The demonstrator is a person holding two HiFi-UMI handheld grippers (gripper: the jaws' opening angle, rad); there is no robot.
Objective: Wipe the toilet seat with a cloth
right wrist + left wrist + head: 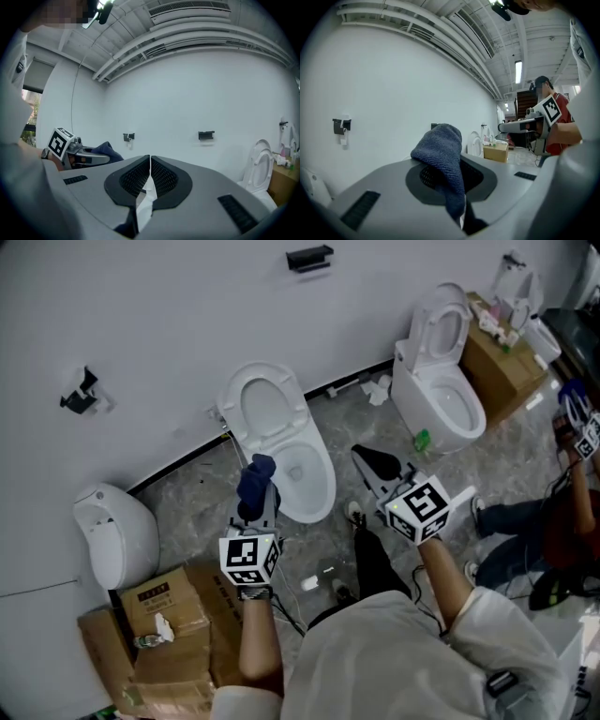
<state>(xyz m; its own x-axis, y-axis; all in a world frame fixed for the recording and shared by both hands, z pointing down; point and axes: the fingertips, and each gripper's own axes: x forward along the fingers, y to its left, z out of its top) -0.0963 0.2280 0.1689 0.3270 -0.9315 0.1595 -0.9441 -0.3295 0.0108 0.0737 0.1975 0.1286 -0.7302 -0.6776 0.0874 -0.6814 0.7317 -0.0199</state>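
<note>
My left gripper [259, 493] is shut on a dark blue cloth [255, 476], which bunches up over the jaw tips [440, 154]. It hangs just in front of the middle white toilet [278, 442], whose lid stands up against the wall and whose seat [309, 474] is down. My right gripper [360, 454] is shut with nothing between its jaws [150, 161] and sits to the right of that toilet's bowl. In the right gripper view the left gripper with the cloth [101, 151] shows at the left.
A second white toilet [441, 381] stands at the back right beside a cardboard box [502, 367]. A white urinal [114, 532] and cardboard boxes [164, 615] are at the left. Another person [548, 531] sits at the right. Small litter lies on the grey floor [309, 583].
</note>
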